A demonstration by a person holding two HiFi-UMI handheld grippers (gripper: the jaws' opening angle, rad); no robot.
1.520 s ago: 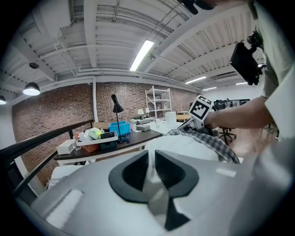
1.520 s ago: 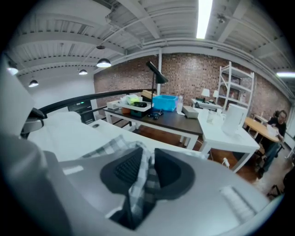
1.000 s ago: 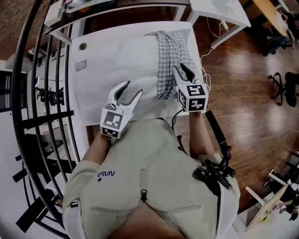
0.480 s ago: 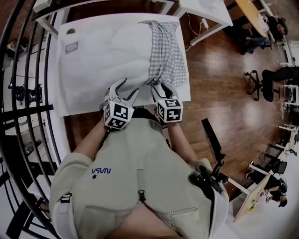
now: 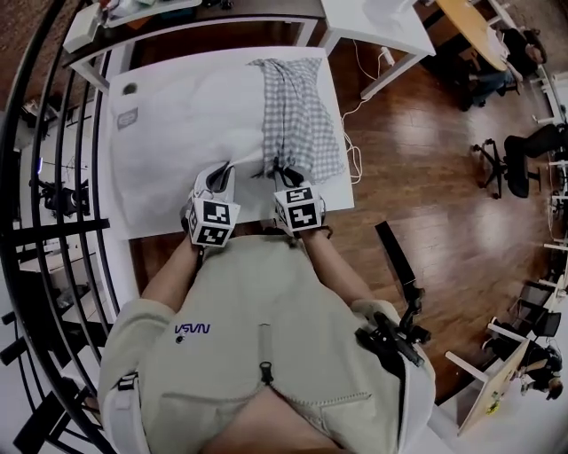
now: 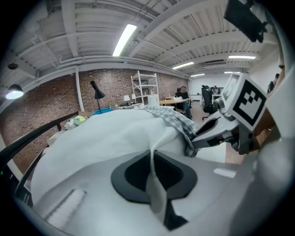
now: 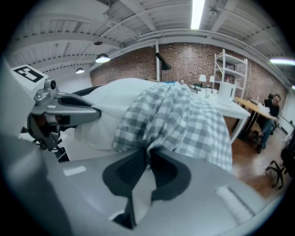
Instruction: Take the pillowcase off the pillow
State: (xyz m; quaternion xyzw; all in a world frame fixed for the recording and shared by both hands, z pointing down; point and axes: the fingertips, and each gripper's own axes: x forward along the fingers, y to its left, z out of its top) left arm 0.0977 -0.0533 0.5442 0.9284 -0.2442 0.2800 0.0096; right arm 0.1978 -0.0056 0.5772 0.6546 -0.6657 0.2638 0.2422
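Note:
A white pillow (image 5: 186, 115) lies on a white table (image 5: 342, 197), with a grey-checked pillowcase (image 5: 297, 115) bunched over its right end. My left gripper (image 5: 222, 171) is at the pillow's near edge, shut on a fold of the white pillow fabric (image 6: 154, 138). My right gripper (image 5: 282, 175) is beside it at the pillowcase's near edge. Its jaws are closing, with gathered checked cloth (image 7: 184, 120) pinched between them. The two grippers sit close together, and each shows in the other's view: the right gripper (image 6: 216, 131) and the left gripper (image 7: 69, 113).
A black metal railing (image 5: 53, 177) runs along the left of the table. More white tables (image 5: 373, 18) stand at the back. A cable (image 5: 355, 164) lies on the wood floor to the right, with office chairs (image 5: 524, 160) farther right.
Both grippers moved forward onto the pillow's near edge and came closer together. Their jaws, wide open before, have closed on the fabric: left on white cloth, right on checked cloth.

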